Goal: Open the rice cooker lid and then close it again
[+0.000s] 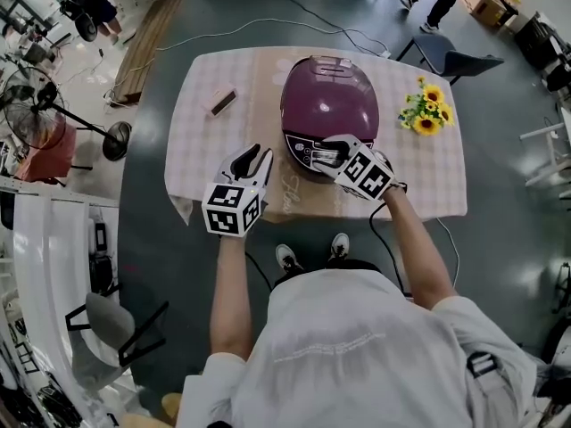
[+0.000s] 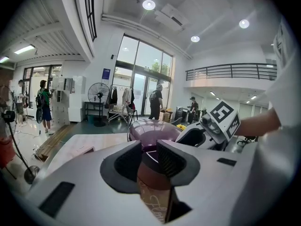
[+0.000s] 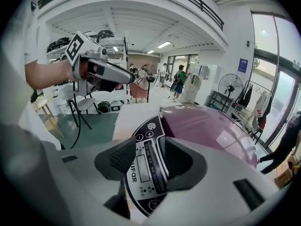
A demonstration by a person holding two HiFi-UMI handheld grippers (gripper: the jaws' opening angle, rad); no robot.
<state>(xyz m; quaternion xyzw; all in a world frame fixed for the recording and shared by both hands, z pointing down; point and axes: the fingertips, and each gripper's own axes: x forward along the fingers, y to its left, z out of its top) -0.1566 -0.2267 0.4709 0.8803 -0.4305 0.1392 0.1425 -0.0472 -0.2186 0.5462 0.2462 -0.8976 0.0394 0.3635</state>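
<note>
The rice cooker (image 1: 328,96) sits at the middle of the tabletop (image 1: 201,141), toward its far edge, with its lid down. Its shell is a glossy plum dome, and a dark control panel (image 1: 308,152) with white markings curves down the front.

To its right lies a bunch of sunflowers (image 1: 426,110), well apart from it. At the upper left of the tabletop lies a small flat block (image 1: 221,102). Nothing stands between either gripper and the cooker. The cloth is a pale check with a plain brown strip (image 1: 294,199) along the near edge. On the grey floor, a standing fan (image 1: 31,119) is at the left of the frame and a dark chair (image 1: 451,61) at the upper right.

The right gripper (image 1: 328,153) is at the cooker's front. Its jaws stand well apart with the control panel showing between them, and they clamp nothing. No view settles whether the tips touch the panel. The left gripper (image 1: 259,156) hovers just left of the cooker over the brown strip, its jaws a little apart and empty.

The head view alone gives the layout of the tabletop. The right gripper view alone shows the panel's small display and round buttons close up. The left gripper view shows cursive lettering on the brown strip through the gap between its jaws, with tall windows behind.
</note>
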